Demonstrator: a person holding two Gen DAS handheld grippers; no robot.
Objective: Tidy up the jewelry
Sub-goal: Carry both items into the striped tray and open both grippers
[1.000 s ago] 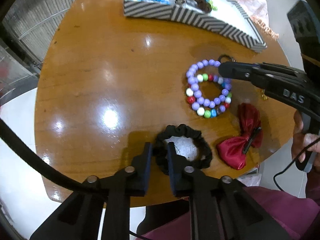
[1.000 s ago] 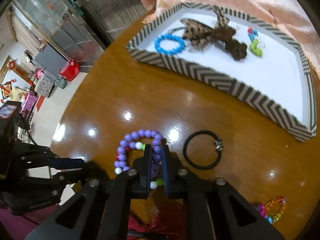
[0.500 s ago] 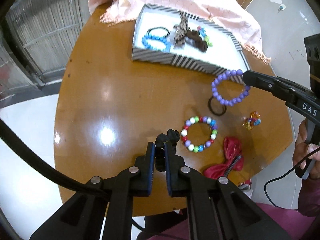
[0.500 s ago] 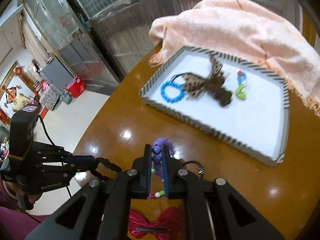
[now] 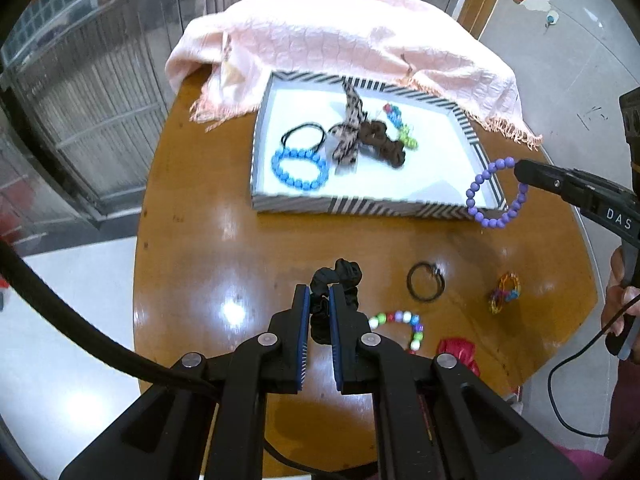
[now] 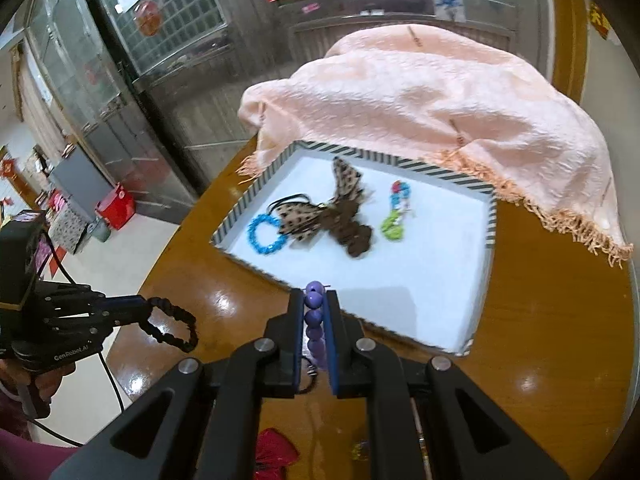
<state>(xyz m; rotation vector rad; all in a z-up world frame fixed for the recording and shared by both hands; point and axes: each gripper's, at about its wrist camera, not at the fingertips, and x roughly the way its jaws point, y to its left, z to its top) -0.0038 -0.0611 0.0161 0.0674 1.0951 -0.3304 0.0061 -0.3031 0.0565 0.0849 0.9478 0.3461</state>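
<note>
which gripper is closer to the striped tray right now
Right. The right gripper, shut on the purple bead bracelet, hangs at the striped tray's near corner; the left gripper, holding the black scrunchie, is farther back.

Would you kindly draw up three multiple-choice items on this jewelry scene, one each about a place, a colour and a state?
1. Where does the blue bead bracelet lie?
A. in the striped tray
B. on the bare table
C. on the pink cloth

2. What colour are the beads that the right gripper holds?
A. green
B. purple
C. red

3. How is the black scrunchie just now?
A. flat on the table
B. in the tray
C. clamped in the left gripper

Answers: 1 A, it rests on the tray's white floor beside a black hair tie; 2 B, the purple bracelet hangs from its fingers; 3 C, both pads pinch it above the table.
</note>
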